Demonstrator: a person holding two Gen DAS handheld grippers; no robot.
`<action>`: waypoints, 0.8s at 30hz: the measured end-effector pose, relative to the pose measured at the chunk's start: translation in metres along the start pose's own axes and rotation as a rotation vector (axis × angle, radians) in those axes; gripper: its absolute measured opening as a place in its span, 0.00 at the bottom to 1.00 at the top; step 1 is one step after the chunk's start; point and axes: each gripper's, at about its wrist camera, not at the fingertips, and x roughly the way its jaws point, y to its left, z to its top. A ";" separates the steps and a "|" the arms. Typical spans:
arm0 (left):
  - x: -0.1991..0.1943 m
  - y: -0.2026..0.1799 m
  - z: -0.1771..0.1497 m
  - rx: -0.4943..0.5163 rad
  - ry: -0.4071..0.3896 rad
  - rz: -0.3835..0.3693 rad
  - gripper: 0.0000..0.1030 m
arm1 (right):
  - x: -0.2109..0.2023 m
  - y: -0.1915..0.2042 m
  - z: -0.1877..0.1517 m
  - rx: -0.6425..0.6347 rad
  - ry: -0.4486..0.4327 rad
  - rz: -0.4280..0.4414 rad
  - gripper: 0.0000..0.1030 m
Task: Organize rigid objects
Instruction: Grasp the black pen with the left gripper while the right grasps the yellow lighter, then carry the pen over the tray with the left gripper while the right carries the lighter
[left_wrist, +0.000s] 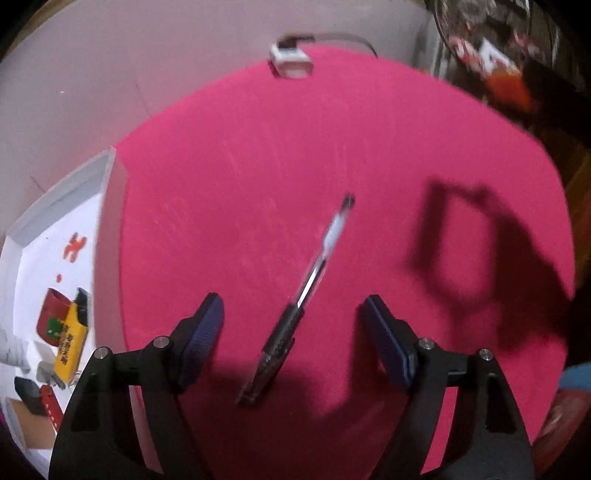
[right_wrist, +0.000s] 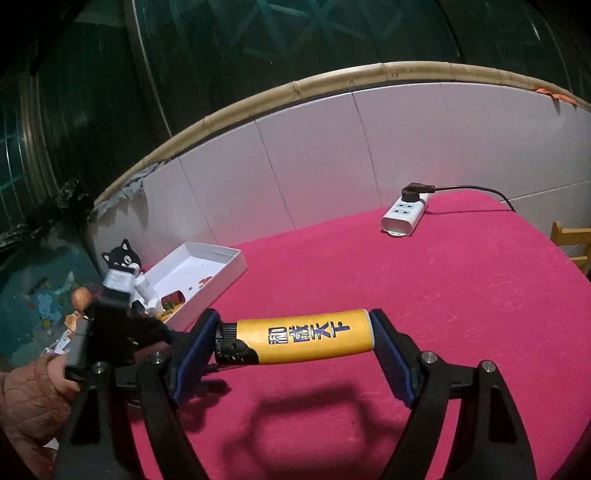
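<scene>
A black and clear pen (left_wrist: 314, 280) lies slantwise on the pink table (left_wrist: 258, 166). My left gripper (left_wrist: 291, 301) points down over it, open, with the pen's dark grip end between the blue pads and neither pad touching it. In the right wrist view my right gripper (right_wrist: 293, 321) is shut on a yellow lighter (right_wrist: 306, 341) with a black cap, gripped end to end between the pads and lifted above the pink table (right_wrist: 443, 295). A white box (right_wrist: 201, 271) stands at the table's left edge.
The white box (left_wrist: 48, 229) holds another yellow lighter (left_wrist: 70, 347), a red container (left_wrist: 51, 317) and small items. A white power strip (right_wrist: 404, 214) with a black plug sits at the far edge. A black cat figure (right_wrist: 122, 266) stands behind the box. A person's sleeve (right_wrist: 29, 398) is at lower left.
</scene>
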 end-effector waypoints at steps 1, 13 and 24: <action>0.001 0.003 -0.001 -0.012 -0.002 -0.012 0.77 | 0.000 0.000 0.000 0.002 -0.002 0.006 0.79; -0.022 -0.006 -0.017 -0.053 -0.073 -0.023 0.09 | -0.019 0.017 0.009 -0.036 -0.059 0.042 0.79; -0.098 0.013 -0.007 -0.180 -0.310 0.097 0.09 | -0.026 0.034 0.023 -0.038 -0.122 0.059 0.79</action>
